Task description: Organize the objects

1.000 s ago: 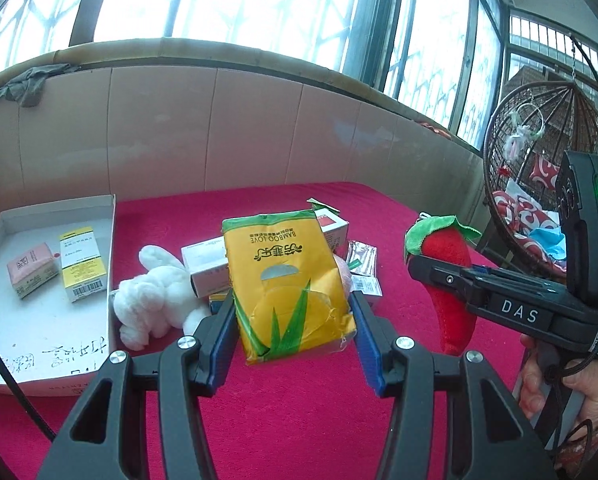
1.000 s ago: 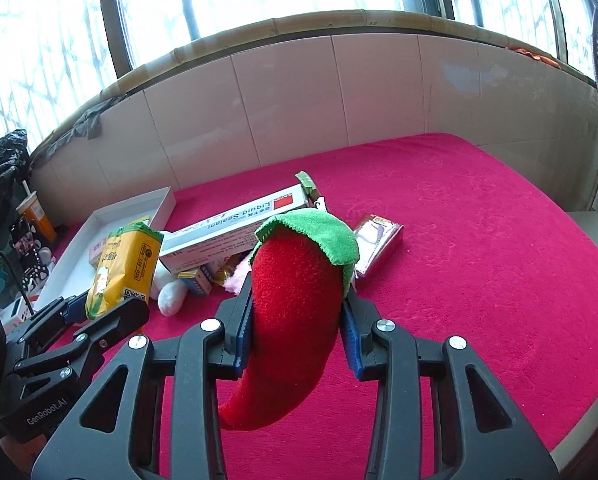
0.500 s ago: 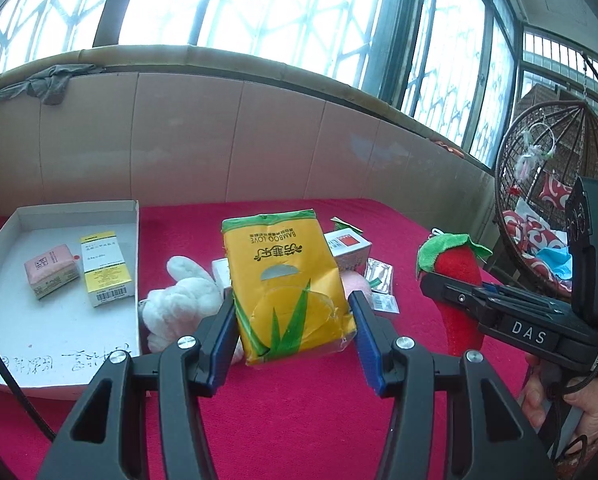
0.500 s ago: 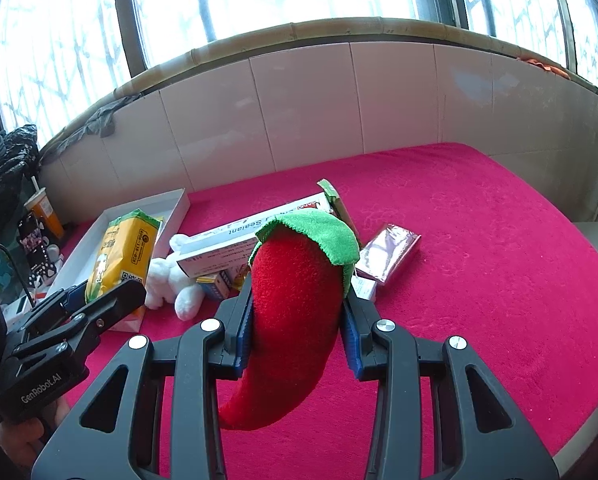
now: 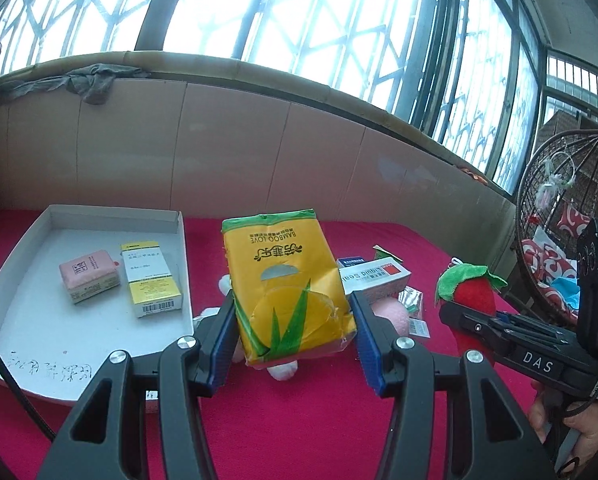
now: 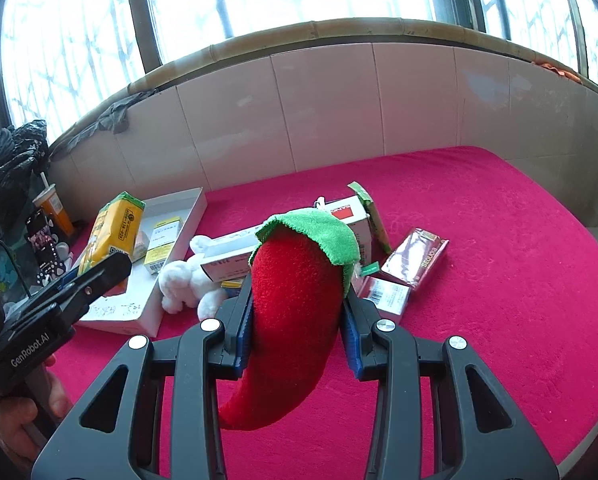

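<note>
The left gripper (image 5: 293, 322) is clamped on a yellow tissue pack (image 5: 287, 288) printed "BAMBOO LOVE", its blue pads pressing the pack's two sides and holding it clear of the red cloth surface (image 5: 299, 432). In the right wrist view this pack (image 6: 113, 232) hangs in front of the white tray (image 6: 179, 216), near its right wall.

The right gripper (image 6: 297, 320) is closed tight on a red plush chili pepper (image 6: 291, 320) with a green felt cap, gripped around its upper body so the pointed tip curls down below the jaws; it too is off the surface. From the left wrist view the chili (image 5: 469, 300) sits at the right, behind that gripper's black body.

The white tray (image 5: 39, 332) lies on the left of the cloth and holds a pink box (image 5: 89, 276) and, just beside it, a yellow-and-white box (image 5: 151, 284). Right of the tray a loose pile remains: a white plush toy (image 6: 187, 280), a long white carton marked "Liquid Seal" (image 5: 375, 278), a dark red foil packet (image 6: 415, 258) and a small silver sachet (image 6: 385, 296). A hand (image 5: 579, 436) holds the right gripper's handle
</note>
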A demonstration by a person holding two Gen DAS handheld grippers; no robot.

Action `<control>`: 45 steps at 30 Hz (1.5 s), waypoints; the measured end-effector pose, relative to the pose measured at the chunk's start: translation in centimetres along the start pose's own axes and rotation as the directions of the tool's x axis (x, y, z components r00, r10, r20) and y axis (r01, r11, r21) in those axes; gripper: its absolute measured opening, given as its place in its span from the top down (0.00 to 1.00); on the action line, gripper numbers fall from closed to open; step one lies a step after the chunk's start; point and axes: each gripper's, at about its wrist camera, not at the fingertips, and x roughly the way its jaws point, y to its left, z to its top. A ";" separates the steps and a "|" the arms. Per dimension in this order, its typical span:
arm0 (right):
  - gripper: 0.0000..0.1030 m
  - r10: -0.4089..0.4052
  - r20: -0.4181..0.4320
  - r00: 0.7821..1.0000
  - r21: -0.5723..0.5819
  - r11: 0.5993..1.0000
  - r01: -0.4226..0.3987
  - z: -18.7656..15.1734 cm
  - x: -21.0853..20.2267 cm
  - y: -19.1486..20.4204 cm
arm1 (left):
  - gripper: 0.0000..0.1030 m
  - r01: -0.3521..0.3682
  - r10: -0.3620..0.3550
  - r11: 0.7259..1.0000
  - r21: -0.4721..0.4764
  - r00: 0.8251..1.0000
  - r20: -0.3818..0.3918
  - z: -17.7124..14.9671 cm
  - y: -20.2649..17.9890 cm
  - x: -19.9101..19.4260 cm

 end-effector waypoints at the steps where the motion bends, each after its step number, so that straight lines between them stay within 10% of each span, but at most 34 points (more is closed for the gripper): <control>1: 0.65 0.002 -0.001 1.000 -0.004 1.000 -0.002 0.0 0.1 0.2 | 0.48 -0.004 0.005 1.000 -0.006 1.000 0.002 0.0 0.3 -0.1; 33: 0.65 0.109 -0.014 0.994 -0.164 0.980 -0.110 2.7 3.4 9.7 | 0.48 -0.135 0.149 0.968 -0.210 0.987 0.054 1.1 10.9 -2.6; 45: 0.65 0.165 -0.083 0.983 -0.239 0.954 -0.180 3.2 6.5 14.5 | 0.48 -0.283 0.299 0.928 -0.242 0.954 0.032 1.1 16.3 -3.5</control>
